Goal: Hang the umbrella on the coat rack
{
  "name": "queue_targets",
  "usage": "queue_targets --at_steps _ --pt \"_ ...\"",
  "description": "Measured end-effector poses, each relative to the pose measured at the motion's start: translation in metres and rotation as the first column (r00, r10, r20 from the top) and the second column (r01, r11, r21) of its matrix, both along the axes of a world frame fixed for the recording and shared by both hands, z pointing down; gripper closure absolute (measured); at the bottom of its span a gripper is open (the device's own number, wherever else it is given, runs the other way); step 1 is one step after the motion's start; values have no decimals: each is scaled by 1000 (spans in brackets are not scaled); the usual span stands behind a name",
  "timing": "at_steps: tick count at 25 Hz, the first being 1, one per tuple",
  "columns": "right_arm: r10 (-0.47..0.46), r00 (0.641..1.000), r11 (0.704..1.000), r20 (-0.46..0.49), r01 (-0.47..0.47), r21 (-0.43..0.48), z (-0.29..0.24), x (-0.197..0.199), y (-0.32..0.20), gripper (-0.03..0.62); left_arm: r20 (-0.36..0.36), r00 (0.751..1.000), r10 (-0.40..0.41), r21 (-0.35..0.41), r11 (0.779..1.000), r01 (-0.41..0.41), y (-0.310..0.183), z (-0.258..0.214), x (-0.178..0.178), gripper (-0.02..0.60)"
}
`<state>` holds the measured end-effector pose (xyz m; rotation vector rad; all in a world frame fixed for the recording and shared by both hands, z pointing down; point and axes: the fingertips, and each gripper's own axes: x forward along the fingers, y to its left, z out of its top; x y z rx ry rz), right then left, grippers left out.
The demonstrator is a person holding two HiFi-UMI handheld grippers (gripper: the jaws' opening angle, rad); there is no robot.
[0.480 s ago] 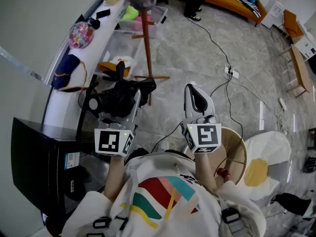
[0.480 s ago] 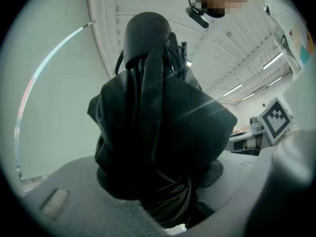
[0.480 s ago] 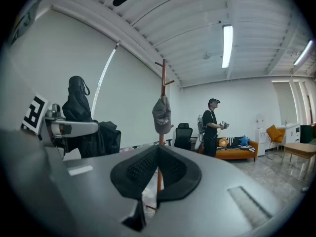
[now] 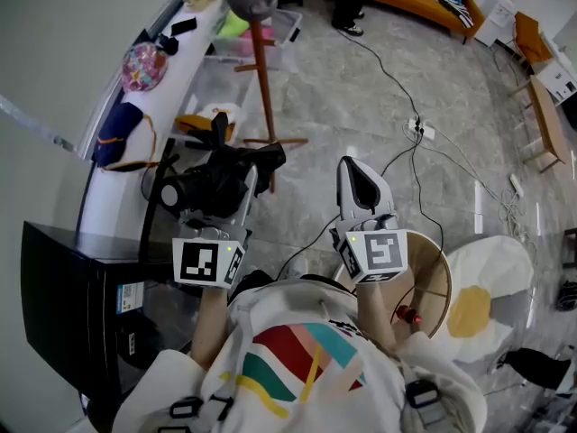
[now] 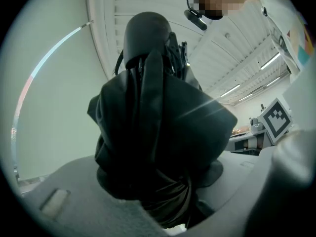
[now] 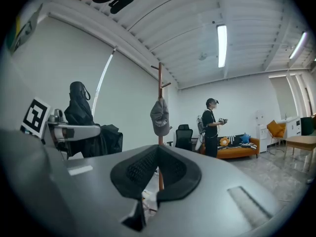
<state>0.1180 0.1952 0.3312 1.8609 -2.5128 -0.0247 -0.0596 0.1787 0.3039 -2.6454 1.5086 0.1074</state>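
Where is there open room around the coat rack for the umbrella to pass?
Bare floor lies open between the coat rack and the power strip. Left of the rack it is crowded: the ledge carries hats, and a clear bin sits by the pole.

Orange sofa (image 6: 244, 151) by a standing person (image 6: 211, 127), black office chair (image 6: 183, 136), white power strip (image 4: 421, 133) on the marble floor (image 4: 343, 88)

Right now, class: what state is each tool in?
Left tool: closed on the black umbrella.
Right tool: closed, holding nothing.
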Motion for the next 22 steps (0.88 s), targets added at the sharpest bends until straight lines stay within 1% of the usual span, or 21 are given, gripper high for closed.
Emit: queue_targets --at_steps 5,13,17,22 --pt "-7 1000 1000 0 7 -13 4 7 5 591 -2 1000 -11 -3 1000 11 6 0 5 328" --pt "-50 999 997 12 51 -56 20 -1 3 591 8 998 -68 -19 997 68 6 4 -13 328" --pt "-64 998 996 2 64 -56 21 -5 -11 591 -3 997 -83 -16 996 83 -9 6 -18 328" --pt "-60 998 997 -2 60 -56 21 -5 -37 591 -15 997 -76 -13 997 76 -37 6 -17 328"
